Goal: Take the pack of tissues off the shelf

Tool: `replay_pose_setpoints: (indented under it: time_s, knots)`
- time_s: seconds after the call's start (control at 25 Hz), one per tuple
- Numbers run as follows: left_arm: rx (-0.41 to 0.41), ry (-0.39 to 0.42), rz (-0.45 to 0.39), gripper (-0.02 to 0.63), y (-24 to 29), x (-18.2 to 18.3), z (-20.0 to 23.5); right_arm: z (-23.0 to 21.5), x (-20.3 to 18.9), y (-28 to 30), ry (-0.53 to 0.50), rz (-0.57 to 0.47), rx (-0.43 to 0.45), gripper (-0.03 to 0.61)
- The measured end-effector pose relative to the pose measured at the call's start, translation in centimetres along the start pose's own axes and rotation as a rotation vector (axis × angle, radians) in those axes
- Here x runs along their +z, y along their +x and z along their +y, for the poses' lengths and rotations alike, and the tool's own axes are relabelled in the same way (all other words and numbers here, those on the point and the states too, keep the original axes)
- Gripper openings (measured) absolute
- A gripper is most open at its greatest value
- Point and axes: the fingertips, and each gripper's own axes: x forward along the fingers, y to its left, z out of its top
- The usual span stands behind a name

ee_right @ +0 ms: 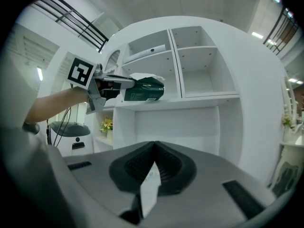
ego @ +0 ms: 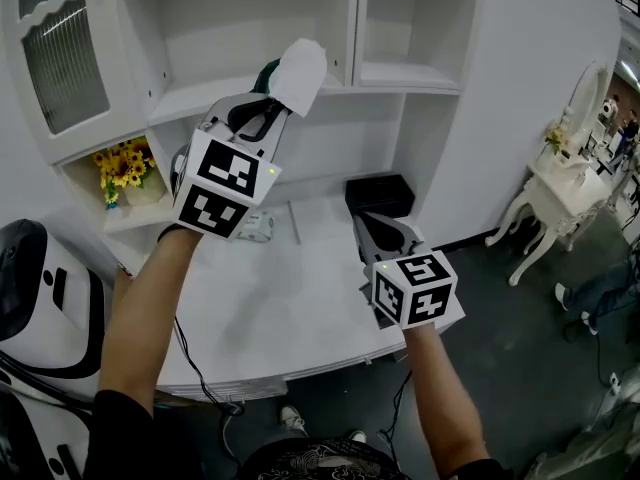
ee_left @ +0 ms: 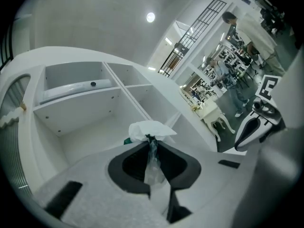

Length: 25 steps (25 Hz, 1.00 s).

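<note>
Two grippers show in the head view. Our left gripper (ego: 262, 108) is up at the front edge of the shelf (ego: 190, 98), with the pack of tissues (ego: 298, 73) at its tip. Our right gripper (ego: 383, 230) hangs well below the shelf.

In the left gripper view we see the jaws pinched together on the pack's clear wrapper, with white tissue bunched just beyond them, over the shelf.

In the right gripper view our right jaws meet with nothing between them. The green pack is at the shelf's front edge, in the left gripper's grip.
</note>
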Motion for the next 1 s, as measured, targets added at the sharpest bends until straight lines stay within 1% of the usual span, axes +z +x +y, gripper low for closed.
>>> replay_pose_setpoints:
  time_s: [0.12,0.24,0.48,0.64,0.84,1.0]
  knots:
    - [0.012,-0.018,-0.006,0.054,-0.6,1.0,-2.3,-1.3,0.0,-2.0,0.003,-0.008,0.001,0.005]
    - [0.027,-0.055,-0.010,0.054,-1.3,1.7,-4.7,-2.4,0.1,-3.6,-0.005,-0.013,0.008,0.005]
    - [0.056,-0.130,0.008,0.054,-2.7,1.5,-9.6,-4.1,0.2,-6.4,-0.014,-0.025,0.026,0.005]
    - [0.088,-0.183,0.031,0.054,-3.6,0.8,-12.8,-4.5,0.0,-7.7,-0.016,-0.031,0.048,0.005]
    - [0.120,-0.299,0.085,0.054,-5.2,-1.5,-16.4,-4.6,-0.5,-8.7,-0.026,-0.028,0.077,0.005]
    - [0.148,-0.368,0.129,0.054,-6.7,-3.3,-18.6,-4.8,-1.1,-9.3,-0.026,-0.025,0.097,0.005]
